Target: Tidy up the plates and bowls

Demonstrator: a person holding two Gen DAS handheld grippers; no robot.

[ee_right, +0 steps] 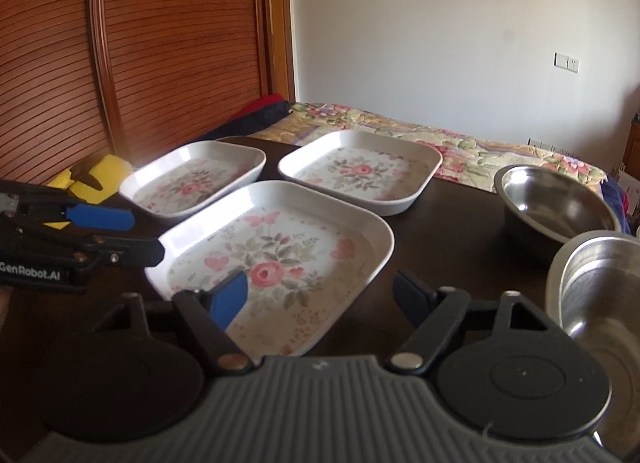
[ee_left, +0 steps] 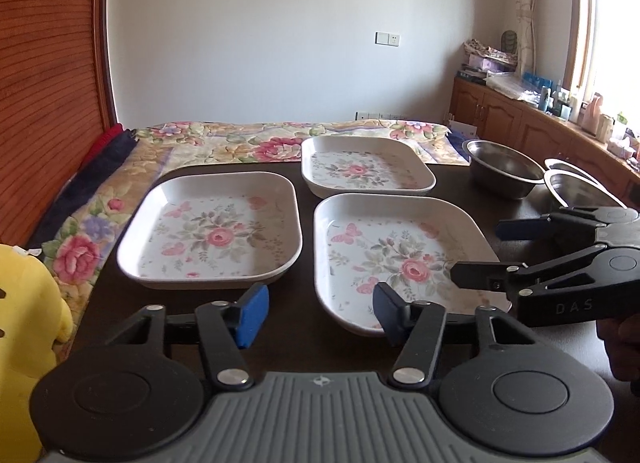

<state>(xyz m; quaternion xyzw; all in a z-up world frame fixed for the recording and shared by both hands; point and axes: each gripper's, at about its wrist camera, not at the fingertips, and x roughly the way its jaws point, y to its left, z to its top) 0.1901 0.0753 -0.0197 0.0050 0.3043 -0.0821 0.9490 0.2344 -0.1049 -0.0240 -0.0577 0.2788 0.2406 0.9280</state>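
The right gripper (ee_left: 476, 255) carries the letters "DAS"; the left gripper (ee_right: 144, 237) reads "GenRobot.AI". Both hover low over the dark table (ee_left: 304, 327) with fingers apart, holding nothing. Three floral plates (ee_left: 212, 231) (ee_left: 366, 171) (ee_left: 400, 259) lie separately, the nearest under the right gripper's fingers. Two steel bowls (ee_right: 556, 207) (ee_right: 600, 287) sit at the right, touching. Only the left wrist view shows a window (ee_left: 616, 31) and cabinets (ee_left: 516, 123); the right wrist view shows a slatted wooden door (ee_right: 160, 43).

"DAS" on right claw (ee_left: 476, 253), "GenRobot.AI" on left claw (ee_right: 148, 237)
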